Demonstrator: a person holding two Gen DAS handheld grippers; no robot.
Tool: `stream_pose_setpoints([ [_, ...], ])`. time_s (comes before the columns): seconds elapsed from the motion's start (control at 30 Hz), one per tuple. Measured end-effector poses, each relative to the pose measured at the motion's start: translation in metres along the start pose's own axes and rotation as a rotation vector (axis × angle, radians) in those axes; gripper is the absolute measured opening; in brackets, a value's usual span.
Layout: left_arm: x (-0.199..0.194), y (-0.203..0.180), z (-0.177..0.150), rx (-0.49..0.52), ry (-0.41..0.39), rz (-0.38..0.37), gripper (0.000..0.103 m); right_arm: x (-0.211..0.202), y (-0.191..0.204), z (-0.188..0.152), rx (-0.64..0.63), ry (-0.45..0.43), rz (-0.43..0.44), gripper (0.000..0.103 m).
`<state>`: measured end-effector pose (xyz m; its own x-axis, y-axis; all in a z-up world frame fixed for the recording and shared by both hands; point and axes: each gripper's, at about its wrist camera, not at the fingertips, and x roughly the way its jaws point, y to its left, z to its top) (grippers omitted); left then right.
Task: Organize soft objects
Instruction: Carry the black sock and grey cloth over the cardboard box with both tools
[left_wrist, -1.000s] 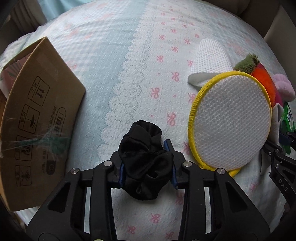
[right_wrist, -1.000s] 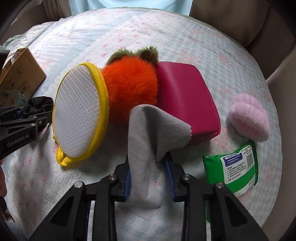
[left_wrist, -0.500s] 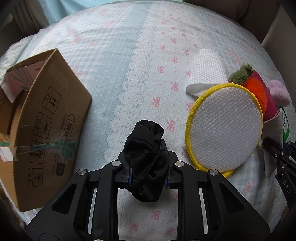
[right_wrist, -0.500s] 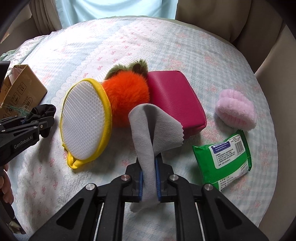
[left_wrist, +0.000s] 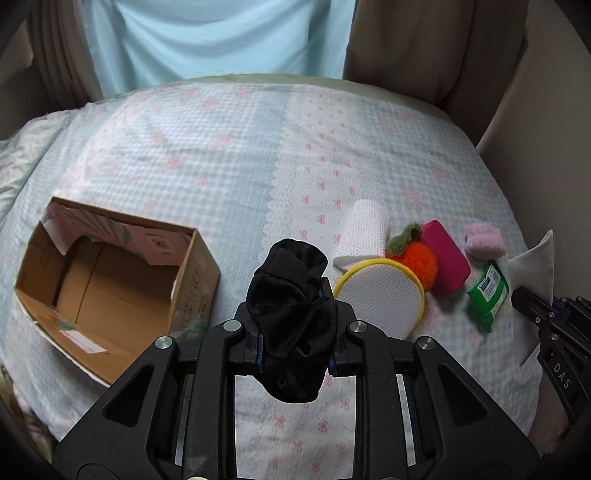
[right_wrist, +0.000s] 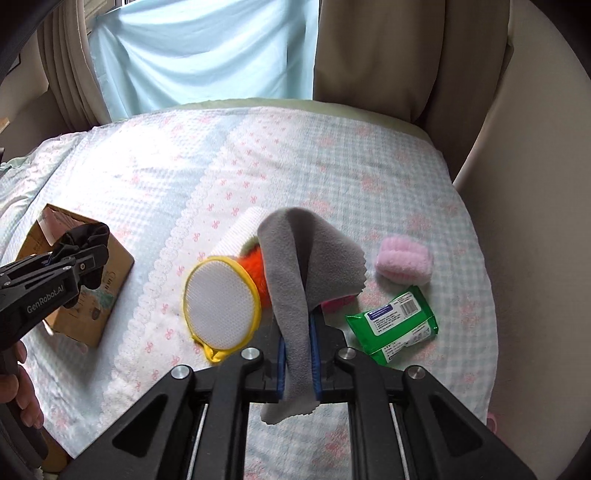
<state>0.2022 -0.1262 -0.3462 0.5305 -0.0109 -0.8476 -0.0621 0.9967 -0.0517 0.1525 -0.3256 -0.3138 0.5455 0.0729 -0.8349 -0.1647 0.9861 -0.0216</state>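
Black sock (left_wrist: 291, 314), bunched, is clamped between the jaws of the left hand-held gripper (left_wrist: 294, 345) and held above the bed (left_wrist: 221, 155), just right of the open cardboard box (left_wrist: 110, 280). Grey cloth (right_wrist: 303, 291) is pinched in the closed right hand-held gripper (right_wrist: 298, 360), draping over its fingertips. Right of the box on the bed lie a yellow-rimmed mesh pad (left_wrist: 384, 297), orange plush (left_wrist: 419, 260), magenta pouch (left_wrist: 445, 258), pink puff (left_wrist: 484, 240) and green wipes pack (left_wrist: 487, 293).

Right tongs (right_wrist: 297, 360) clamped on grey cloth (right_wrist: 299, 280) — above bedspread (right_wrist: 332, 158), left tongs (right_wrist: 79, 254) gripping black fabric (right_wrist: 86, 234)
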Motion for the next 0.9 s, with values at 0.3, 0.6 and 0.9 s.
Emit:
stream_pose_setpoints([
  [0.3, -0.112, 0.032, 0.049, 0.017, -0.098, 0.003, 0.02, -0.096, 0.042, 0.048, -0.015, -0.099, -0.001, 0.01],
  [0.6, -0.181, 0.108, 0.075, 0.047, -0.141, -0.032, 0.02, -0.139, 0.139, 0.084, 0.015, -0.108, 0.037, 0.01],
  [0.9, -0.181, 0.219, 0.105, 0.172, -0.084, -0.121, 0.02, -0.127, 0.262, 0.103, 0.148, -0.042, 0.074, 0.01],
])
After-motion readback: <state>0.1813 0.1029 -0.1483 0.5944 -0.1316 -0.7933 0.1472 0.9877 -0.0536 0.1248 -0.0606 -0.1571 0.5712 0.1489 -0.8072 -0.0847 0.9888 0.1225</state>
